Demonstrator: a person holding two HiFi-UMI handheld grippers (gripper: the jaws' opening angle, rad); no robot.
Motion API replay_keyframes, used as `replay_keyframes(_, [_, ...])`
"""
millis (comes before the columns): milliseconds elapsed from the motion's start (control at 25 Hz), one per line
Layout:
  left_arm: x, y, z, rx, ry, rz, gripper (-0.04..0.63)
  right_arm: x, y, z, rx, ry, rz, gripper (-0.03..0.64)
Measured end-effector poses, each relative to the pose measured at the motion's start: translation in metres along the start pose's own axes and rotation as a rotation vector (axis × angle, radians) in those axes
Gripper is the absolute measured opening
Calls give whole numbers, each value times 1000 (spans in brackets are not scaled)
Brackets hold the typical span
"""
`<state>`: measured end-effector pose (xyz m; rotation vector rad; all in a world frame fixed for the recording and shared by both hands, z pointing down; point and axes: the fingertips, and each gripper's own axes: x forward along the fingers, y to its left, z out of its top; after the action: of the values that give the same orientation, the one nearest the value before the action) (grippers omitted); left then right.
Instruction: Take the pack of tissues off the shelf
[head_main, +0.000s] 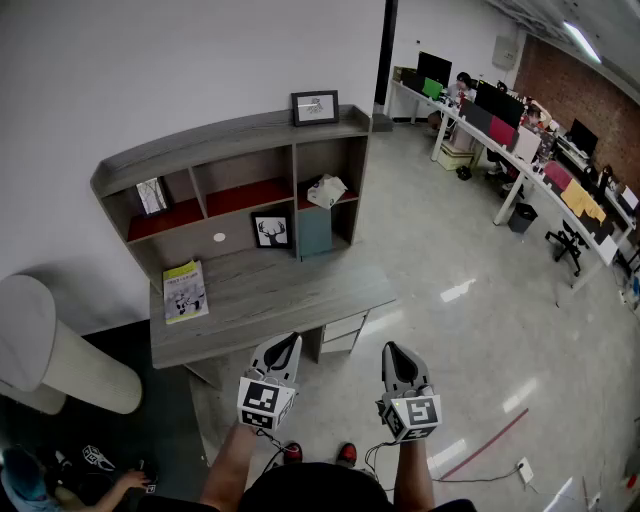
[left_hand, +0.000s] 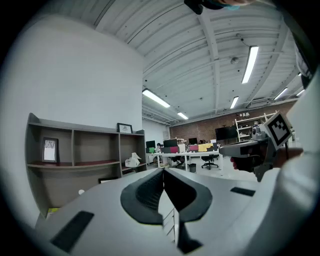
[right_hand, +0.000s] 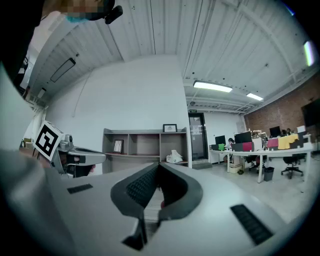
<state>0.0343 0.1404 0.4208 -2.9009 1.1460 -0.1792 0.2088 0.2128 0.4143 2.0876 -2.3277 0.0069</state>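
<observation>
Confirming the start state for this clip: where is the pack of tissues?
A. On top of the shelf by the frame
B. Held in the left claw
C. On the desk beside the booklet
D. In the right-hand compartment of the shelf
D: the pack of tissues sits on the board inside the right-hand compartment of the shelf, not on top of it or on the desk.

No print is legible, even on the yellow booklet.
</observation>
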Motion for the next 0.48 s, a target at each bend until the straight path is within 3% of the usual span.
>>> replay_keyframes(480, [-7,18,-7,-11,6,-46,8,5,27,-3,16,23,-11,28])
